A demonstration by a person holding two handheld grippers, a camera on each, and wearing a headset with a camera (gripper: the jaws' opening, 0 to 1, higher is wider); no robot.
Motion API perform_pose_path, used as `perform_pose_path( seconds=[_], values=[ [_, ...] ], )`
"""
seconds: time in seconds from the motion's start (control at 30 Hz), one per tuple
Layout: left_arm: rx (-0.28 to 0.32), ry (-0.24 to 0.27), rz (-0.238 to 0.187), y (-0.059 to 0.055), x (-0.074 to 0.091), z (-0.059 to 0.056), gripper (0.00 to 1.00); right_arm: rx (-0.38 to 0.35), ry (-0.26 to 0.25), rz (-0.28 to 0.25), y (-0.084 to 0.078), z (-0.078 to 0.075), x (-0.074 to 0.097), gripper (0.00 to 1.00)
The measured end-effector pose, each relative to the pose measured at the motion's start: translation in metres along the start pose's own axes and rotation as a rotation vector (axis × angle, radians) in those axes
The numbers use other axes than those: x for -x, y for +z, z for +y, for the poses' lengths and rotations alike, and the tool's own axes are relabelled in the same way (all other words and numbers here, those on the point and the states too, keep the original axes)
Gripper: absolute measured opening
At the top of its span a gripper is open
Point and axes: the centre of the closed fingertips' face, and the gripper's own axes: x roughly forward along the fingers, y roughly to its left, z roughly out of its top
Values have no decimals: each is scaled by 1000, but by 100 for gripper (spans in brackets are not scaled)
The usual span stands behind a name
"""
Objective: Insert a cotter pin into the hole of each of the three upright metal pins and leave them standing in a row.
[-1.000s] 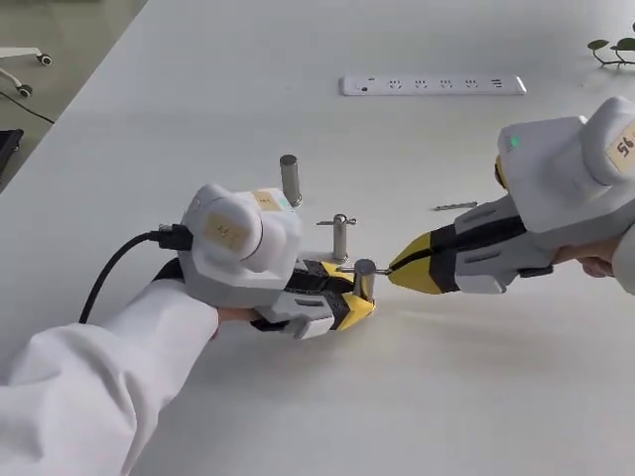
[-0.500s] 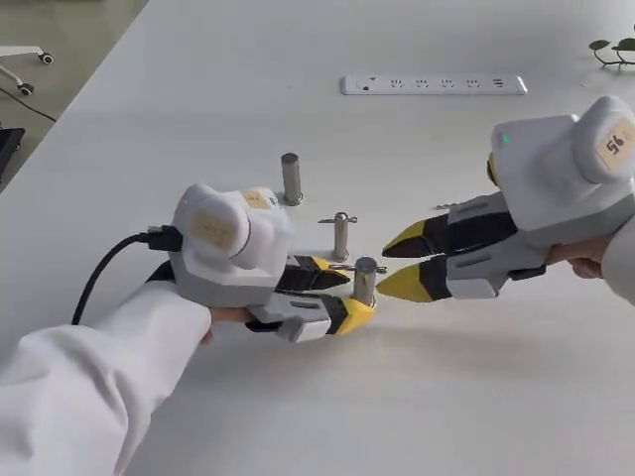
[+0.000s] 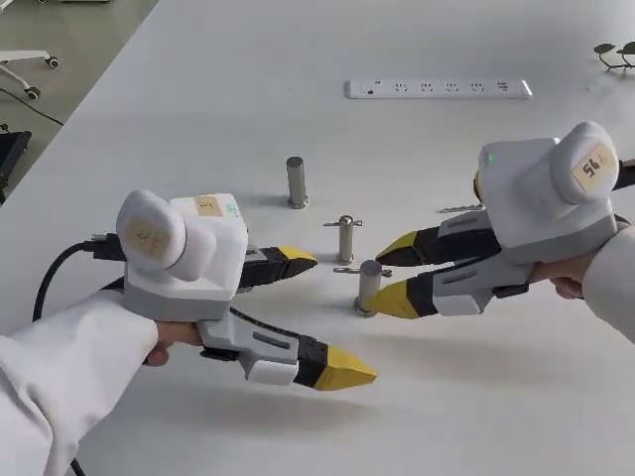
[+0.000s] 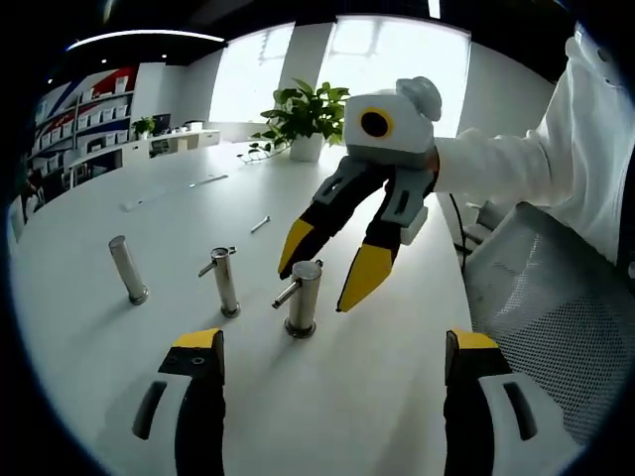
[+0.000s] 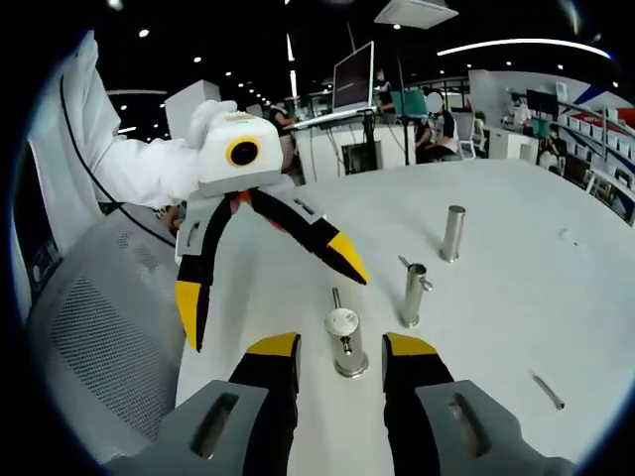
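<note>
Three upright metal pins stand in a diagonal row on the white table. The far pin [image 3: 296, 182] [image 4: 127, 270] [image 5: 452, 233] has a bare top. A cotter pin goes through the middle pin [image 3: 345, 238] [image 4: 226, 283] [image 5: 414, 295]. Another goes through the near pin [image 3: 368, 288] [image 4: 303, 297] [image 5: 347, 342]. My right gripper [image 3: 381, 286] [image 5: 342, 347] is open, with the near pin just off its fingertips. My left gripper [image 3: 333, 317] [image 4: 332, 347] is wide open, a short way back from that pin and holding nothing. A loose cotter pin [image 3: 458, 208] [image 5: 546, 390] lies flat beyond the right gripper.
A white power strip [image 3: 439, 88] lies at the far side of the table. A small plant [image 3: 615, 48] sits at the far right corner. A black cable [image 3: 60, 273] trails from the left gripper towards the table's left edge.
The right gripper has let go of the cotter pin's end and opened. The left gripper has opened wide and drawn back from the near pin. The cotter pin stays in the near pin.
</note>
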Motion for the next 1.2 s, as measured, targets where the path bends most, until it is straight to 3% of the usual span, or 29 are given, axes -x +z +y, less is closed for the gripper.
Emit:
perform_pose_path(
  seconds=[0.1,0.2,0.5,0.67,0.77,0.83,0.93,1.2],
  values=[
    [-19,2,24,-6,4,-2,97,-11,-2,-1,-1,-1,-4,27],
    [-1,13,12,-7,9,-3,99,-22,0,-1,-1,0,-7,27],
    [17,46,15,-11,15,0,99,-22,6,11,0,0,-16,22],
    [23,50,28,-14,16,0,99,-29,8,11,0,0,-19,14],
    [11,75,38,-16,17,4,98,-10,2,22,-1,-2,-20,12],
    [43,88,31,-17,17,7,97,0,4,24,-1,-2,-19,11],
    [61,92,29,-18,18,8,97,96,-28,31,1,-6,-15,9],
    [63,109,52,-23,19,10,95,150,-1,40,-4,-8,-4,8]
  ],
)
